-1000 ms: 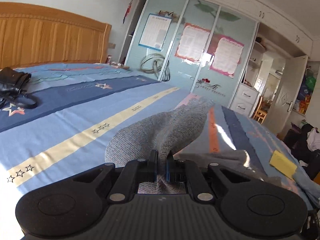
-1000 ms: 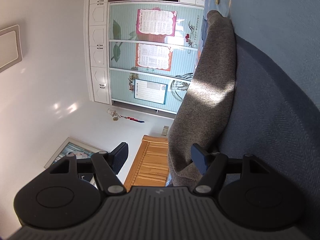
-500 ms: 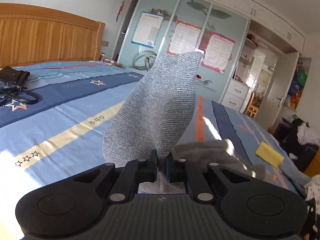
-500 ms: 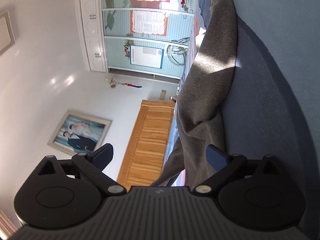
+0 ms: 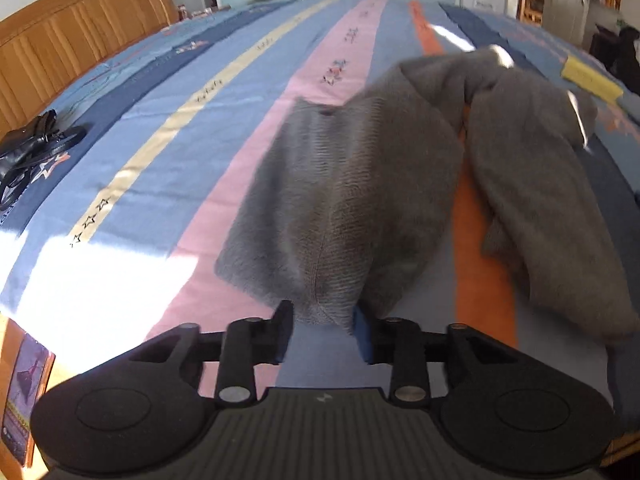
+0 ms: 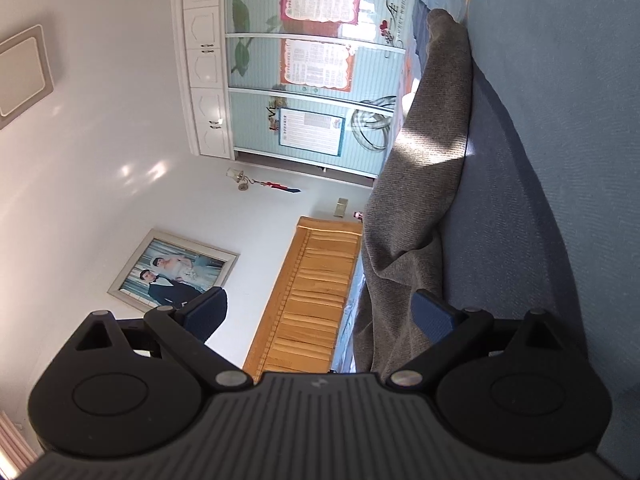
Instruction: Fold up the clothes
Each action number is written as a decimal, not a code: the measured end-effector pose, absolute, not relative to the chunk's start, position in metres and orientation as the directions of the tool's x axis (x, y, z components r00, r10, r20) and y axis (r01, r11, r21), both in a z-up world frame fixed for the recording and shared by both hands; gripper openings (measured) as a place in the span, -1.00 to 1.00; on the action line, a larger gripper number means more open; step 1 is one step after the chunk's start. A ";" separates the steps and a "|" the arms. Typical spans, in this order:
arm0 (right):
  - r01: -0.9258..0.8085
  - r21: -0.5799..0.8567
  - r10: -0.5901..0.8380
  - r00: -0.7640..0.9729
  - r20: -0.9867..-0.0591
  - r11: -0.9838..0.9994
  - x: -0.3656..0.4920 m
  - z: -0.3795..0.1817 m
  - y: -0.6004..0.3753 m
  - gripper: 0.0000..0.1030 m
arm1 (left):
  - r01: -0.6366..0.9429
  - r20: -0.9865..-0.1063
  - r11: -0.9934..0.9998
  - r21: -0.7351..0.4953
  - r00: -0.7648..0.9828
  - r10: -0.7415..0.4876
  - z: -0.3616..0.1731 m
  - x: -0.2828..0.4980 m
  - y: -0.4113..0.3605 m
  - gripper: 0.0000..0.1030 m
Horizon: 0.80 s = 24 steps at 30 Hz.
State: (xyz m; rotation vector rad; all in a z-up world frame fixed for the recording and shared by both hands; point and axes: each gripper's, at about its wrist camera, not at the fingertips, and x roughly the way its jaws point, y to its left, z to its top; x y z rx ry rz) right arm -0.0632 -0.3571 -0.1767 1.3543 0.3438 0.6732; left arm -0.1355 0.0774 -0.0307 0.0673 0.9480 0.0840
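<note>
Lying garment: grey knit garment (image 5: 352, 184) spread on the striped bedspread (image 5: 168, 148), directly ahead of both grippers.
Left gripper (image 5: 323, 330): fingers parted, garment hem between them, unclamped.
Right gripper (image 6: 320, 312): fingers wide apart, garment (image 6: 416, 200) between them, nearer one finger.

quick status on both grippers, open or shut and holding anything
Left gripper: open, the grey knit garment lies between its fingers, not clamped.
Right gripper: open wide, holding nothing.
</note>
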 end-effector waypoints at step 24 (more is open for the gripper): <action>-0.345 0.938 0.576 0.773 0.267 0.029 -0.030 -0.184 -0.336 0.99 | -0.048 -0.700 0.999 -0.009 0.714 0.028 0.006 0.061 0.051 0.68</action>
